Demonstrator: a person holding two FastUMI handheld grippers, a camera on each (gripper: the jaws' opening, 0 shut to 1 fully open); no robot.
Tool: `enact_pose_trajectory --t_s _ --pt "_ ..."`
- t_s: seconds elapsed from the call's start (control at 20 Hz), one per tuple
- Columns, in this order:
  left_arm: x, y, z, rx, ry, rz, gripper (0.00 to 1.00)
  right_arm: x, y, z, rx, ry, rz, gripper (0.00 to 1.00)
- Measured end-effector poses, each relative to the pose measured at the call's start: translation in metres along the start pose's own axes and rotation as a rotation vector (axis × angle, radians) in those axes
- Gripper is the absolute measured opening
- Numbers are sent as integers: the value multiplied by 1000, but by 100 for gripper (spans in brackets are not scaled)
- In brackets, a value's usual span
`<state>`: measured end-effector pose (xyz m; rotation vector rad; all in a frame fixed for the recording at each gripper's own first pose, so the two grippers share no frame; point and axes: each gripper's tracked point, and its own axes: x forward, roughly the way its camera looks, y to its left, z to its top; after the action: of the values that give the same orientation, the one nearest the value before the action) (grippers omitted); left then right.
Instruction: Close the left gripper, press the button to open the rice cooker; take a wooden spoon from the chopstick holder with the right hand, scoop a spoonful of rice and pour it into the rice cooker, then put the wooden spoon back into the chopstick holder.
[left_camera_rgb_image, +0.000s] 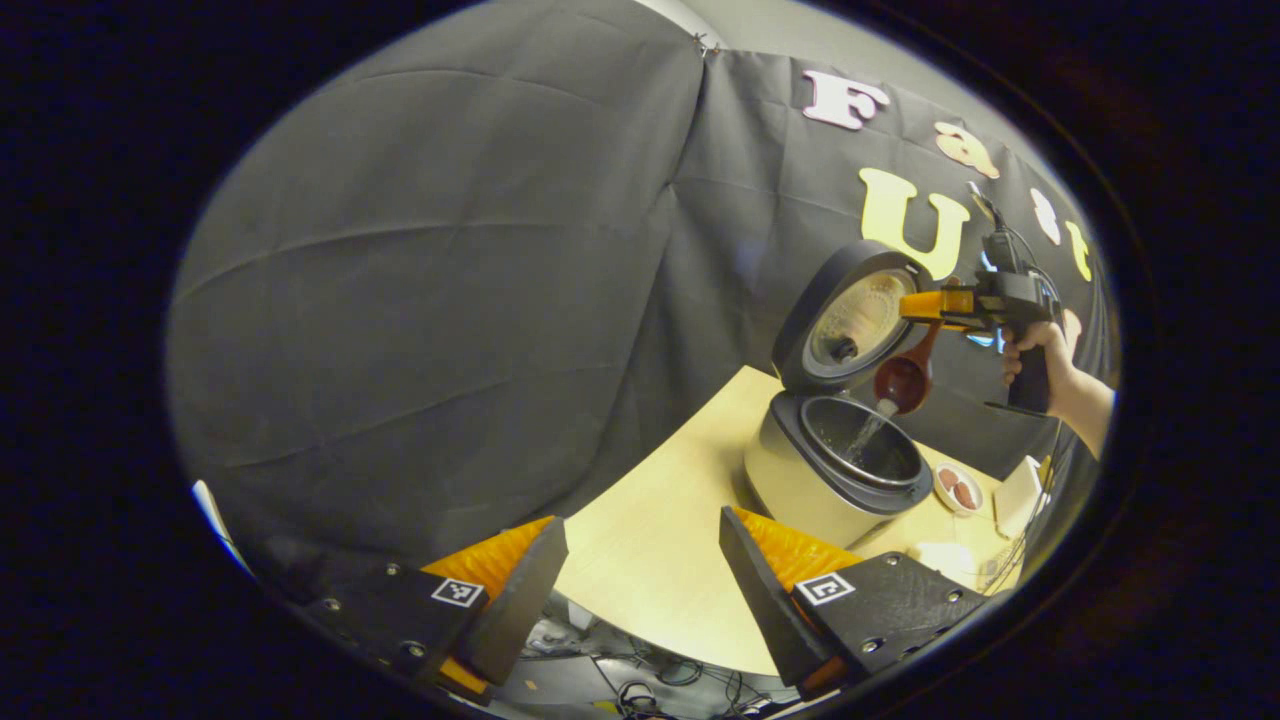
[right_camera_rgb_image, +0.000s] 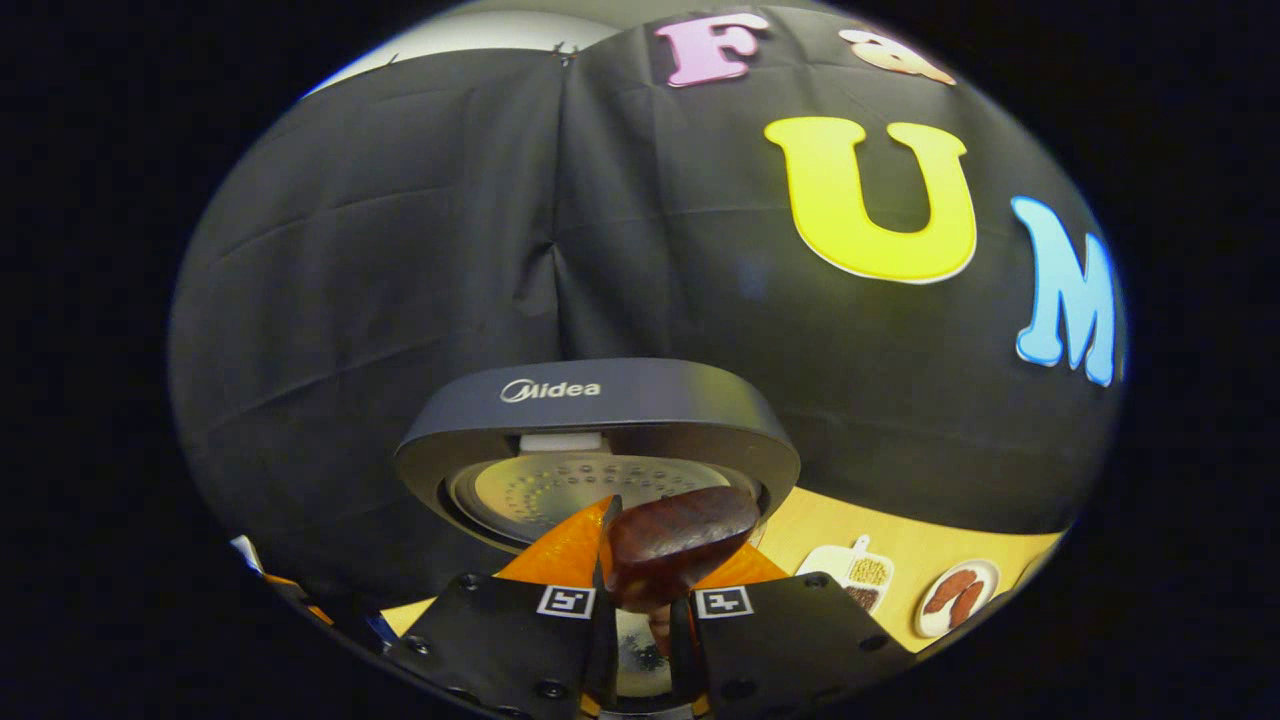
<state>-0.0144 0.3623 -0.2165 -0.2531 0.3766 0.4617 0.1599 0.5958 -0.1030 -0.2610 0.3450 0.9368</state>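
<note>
Rice pouring into cooker

Rice (left_camera_rgb_image: 868, 432) is streaming off the wooden spoon (left_camera_rgb_image: 905, 378) into the open rice cooker (left_camera_rgb_image: 836, 470) on the table (left_camera_rgb_image: 650, 560). Right gripper (right_camera_rgb_image: 640, 590) is clamping the spoon handle. Left gripper (left_camera_rgb_image: 640, 585) is hanging wide open, empty.

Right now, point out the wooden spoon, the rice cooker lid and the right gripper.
wooden spoon (left_camera_rgb_image: 903, 381), left gripper view, bowl.
rice cooker lid (left_camera_rgb_image: 858, 322), left gripper view, inner plate.
right gripper (right_camera_rgb_image: 640, 585), right gripper view, between fingertips.
</note>
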Motion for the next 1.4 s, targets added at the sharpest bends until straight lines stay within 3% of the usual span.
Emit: enact_pose_trajectory --t_s 0.2,0.4,0.6,0.9,1.05,1.1,1.25,1.4 --pt "-1 2 0 11 0 2 97 -7 13 -3 -144 -33 19 23" --pt "-4 -2 1 21 -6 3 97 -19 25 1 -169 -103 48 19" --pt "-4 -13 0 25 -2 -18 97 -29 27 4 -188 -116 46 23" --pt "0 -47 7 78 -33 -77 97 -86 9 10 -202 -144 -20 22" --pt "7 -86 19 150 -68 -146 97 -128 -19 17 -158 -181 -68 19" --pt "9 -101 21 162 -72 -175 97 -142 -32 17 -145 -187 -93 22" --pt "13 -152 23 178 -75 -269 97 -190 -75 12 -83 -208 -180 19" --pt "12 -202 18 220 -65 -355 97 -234 -128 -5 -11 -215 -288 22"
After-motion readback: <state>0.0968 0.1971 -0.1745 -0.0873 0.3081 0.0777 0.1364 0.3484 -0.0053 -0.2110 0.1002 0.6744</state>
